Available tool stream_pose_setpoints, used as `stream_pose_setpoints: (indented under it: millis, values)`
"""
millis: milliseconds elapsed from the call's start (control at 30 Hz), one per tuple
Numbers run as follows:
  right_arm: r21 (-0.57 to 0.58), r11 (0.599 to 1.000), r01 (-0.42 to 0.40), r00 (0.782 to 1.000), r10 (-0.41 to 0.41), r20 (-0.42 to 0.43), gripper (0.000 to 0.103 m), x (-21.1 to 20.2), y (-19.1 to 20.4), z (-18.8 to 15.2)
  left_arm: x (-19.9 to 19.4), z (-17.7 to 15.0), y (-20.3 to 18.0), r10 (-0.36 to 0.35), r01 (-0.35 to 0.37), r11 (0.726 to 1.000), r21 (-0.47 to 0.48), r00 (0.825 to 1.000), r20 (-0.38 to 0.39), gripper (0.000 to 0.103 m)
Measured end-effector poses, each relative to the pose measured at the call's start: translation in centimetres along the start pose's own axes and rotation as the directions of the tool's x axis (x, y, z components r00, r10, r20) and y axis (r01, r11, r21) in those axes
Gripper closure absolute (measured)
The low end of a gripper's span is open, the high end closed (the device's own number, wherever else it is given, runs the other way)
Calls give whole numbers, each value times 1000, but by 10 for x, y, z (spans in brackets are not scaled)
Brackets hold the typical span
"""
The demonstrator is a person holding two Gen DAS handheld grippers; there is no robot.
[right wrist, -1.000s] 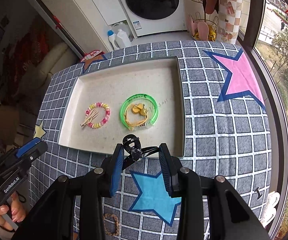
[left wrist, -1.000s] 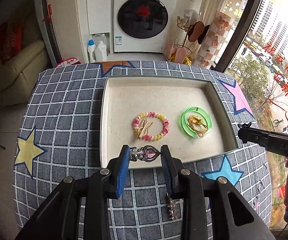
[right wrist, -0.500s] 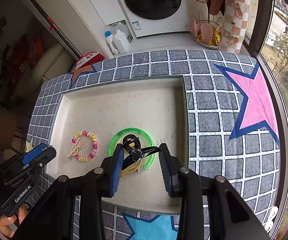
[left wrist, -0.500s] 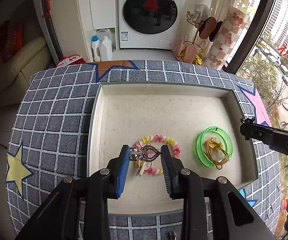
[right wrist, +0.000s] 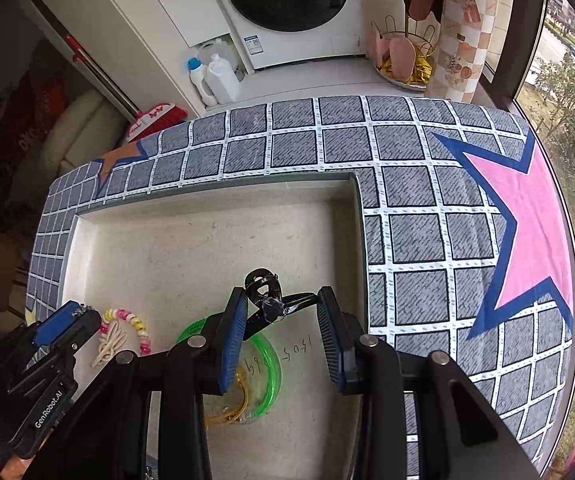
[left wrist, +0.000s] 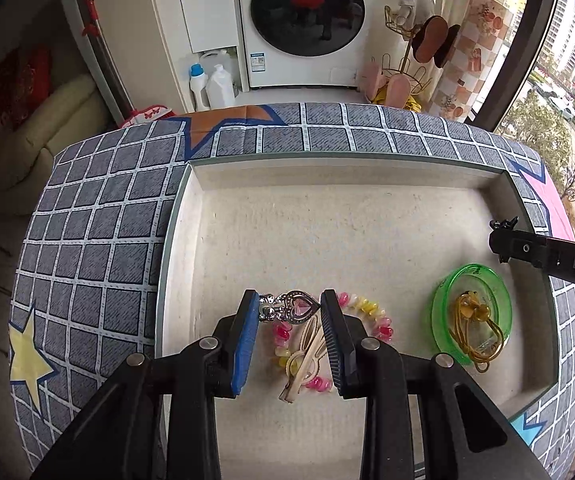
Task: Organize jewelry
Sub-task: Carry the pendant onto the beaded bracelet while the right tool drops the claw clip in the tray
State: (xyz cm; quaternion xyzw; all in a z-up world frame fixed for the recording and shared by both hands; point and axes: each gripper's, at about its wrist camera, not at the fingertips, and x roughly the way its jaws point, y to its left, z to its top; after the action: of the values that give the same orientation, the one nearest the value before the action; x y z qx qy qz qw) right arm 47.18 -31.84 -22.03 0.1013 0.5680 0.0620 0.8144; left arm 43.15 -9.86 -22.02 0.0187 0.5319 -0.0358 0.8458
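Left wrist view. Left gripper point(left wrist: 289, 312): jaws narrowed onto a silver heart brooch point(left wrist: 290, 311) with a pink stone, pinched at both ends between the blue pads and carried above the tray point(left wrist: 191, 264). Directly beneath: a pink-and-yellow bead bracelet point(left wrist: 367, 312) with a pale wooden clip point(left wrist: 303, 360) lying inside its ring. To the right, well apart: a green bangle point(left wrist: 471, 312) enclosing a gold chain point(left wrist: 475, 324). The right gripper's tip point(left wrist: 527, 246) enters from the right edge.
Handling note: the step appears to be setting the brooch down in the tray. It would go best onto bare lining beyond the bracelet, lowered until close to the felt before the jaws part, so that it does not drop onto the beads or snag the clip.

Right wrist view. Right gripper point(right wrist: 281, 314): jaws partly closed on a black hair clip point(right wrist: 271, 300), which spans the gap at a slant, its looped end rising past the left pad. It hangs over the tray point(right wrist: 361, 216), above the green bangle point(right wrist: 267, 364); the far half of the tray lies free. The left gripper point(right wrist: 59, 332) shows at lower left, near the bead bracelet point(right wrist: 135, 324).
Handling note: the clip wants its own spot past the bangle, on the open felt, released level. The tray sits on a grid-patterned surface point(right wrist: 427, 240).
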Motion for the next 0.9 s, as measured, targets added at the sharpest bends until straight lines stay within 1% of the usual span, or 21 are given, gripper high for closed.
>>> stream_pose_setpoints:
  millis: [200,367,400,467,533,567,600,633,667,700,733,900]
  values:
    - [-1,1000,5,1000,-5,-24,64,11,-2,-2,7,-1,-4,36,-36,999,24,999,-7,59]
    - [-6,1000,-2,1000,2,-28,63,12,-2,-2,7,-2,-7,60,-59,997,46,998,-11,58]
    - [-5,1000,-8,1000,8,-31,61,12,-2,-2,7,-2,-8,57,-57,997,46,998,-11,58]
    - [-3,1000,-28,999,28,-32,52,11,-1,-2,6,-1,-8,53,-53,997,48,999,-12,58]
    - [-6,999,-31,999,31,-26,46,8,1,-2,5,0,-10,56,-56,997,57,998,-7,58]
    - [-4,999,-38,999,38,-24,46,7,1,-2,4,0,-11,57,-57,996,62,998,-3,58]
    - [2,999,-45,999,45,-24,46,6,2,-2,3,1,-11,58,-58,996,66,998,3,53]
    - [11,998,-57,998,58,-20,46,3,1,-2,1,1,-12,58,-58,996,69,998,7,42]
    - [20,998,-68,998,68,-17,46,1,0,-3,-1,1,-12,62,-64,996,65,998,19,18]
    - [29,997,-75,997,75,-14,46,-2,0,-3,-6,0,-11,70,-72,996,58,997,42,13]
    - [36,996,-82,997,82,-10,46,-5,-1,-4,-9,1,-11,69,-72,996,56,996,59,13]
    - [66,992,-107,994,107,6,46,-19,-2,-12,-17,3,-10,62,-65,996,60,996,59,13]
